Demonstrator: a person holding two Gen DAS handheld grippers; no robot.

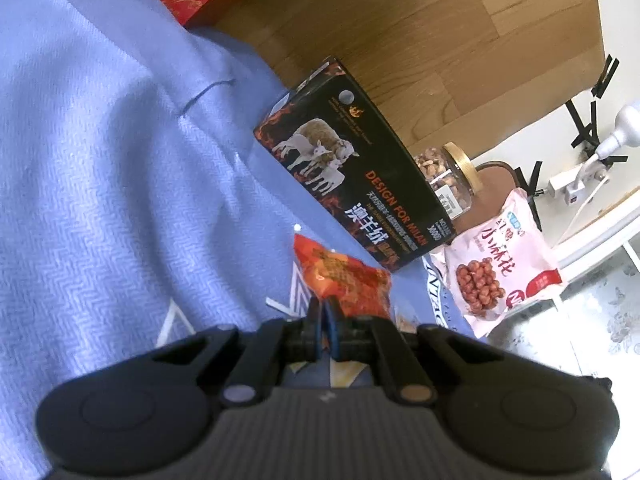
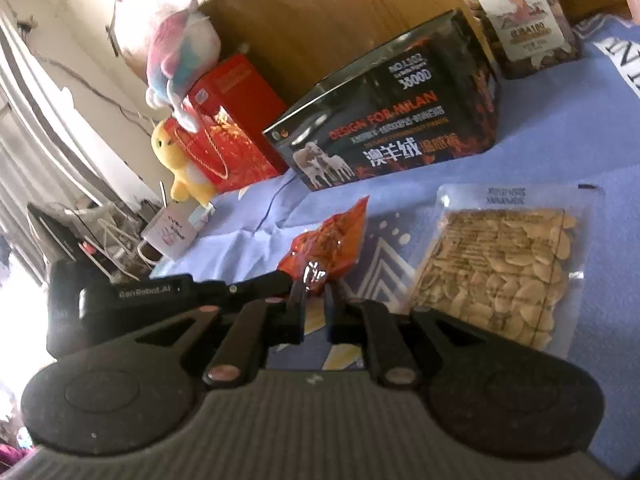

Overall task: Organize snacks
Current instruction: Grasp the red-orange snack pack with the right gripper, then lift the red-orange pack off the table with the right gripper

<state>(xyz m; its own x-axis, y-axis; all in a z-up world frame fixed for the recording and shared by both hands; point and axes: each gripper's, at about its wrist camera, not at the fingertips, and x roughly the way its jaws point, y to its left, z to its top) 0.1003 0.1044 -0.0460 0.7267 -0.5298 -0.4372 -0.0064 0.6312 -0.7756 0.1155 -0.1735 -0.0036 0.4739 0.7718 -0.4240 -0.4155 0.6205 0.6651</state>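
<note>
Left tool [image 1: 323,307] clenched on the near corner of an orange-red snack packet [image 1: 344,280], jaws drawn tight against the foil. Right tool [image 2: 316,284] likewise clenched on the same snack packet [image 2: 328,240], pinching its glossy lower corner; the left tool [image 2: 292,278] reaching in from the left and gripping just beside. Packet partly lifted off a blue patterned bedsheet [image 1: 100,160], between both tools, its far end pointing toward a black carton printed with sheep and "DESIGN FOR MILAN" [image 1: 360,176]. Carton [image 2: 392,120] standing on the sheet behind the packet, apart from it. Clear vacuum pack of pale seeds [image 2: 508,268] lying flat on the sheet to the right of the packet, not touching it. Clear jar of nuts with paper label [image 2: 516,12] upright beyond the carton's right end; gold lid of the same jar [image 1: 466,168] visible in the left view. Pink bag of fried dough twists [image 1: 500,264] propped near the carton's end, past the jar. Red gift bag with gold cord [image 2: 228,128] at the carton's left, yellow plush toy [image 2: 180,164] leaning against it, pastel plush toy [image 2: 180,52] perched on top. Wooden headboard [image 1: 400,32] behind all.
</note>
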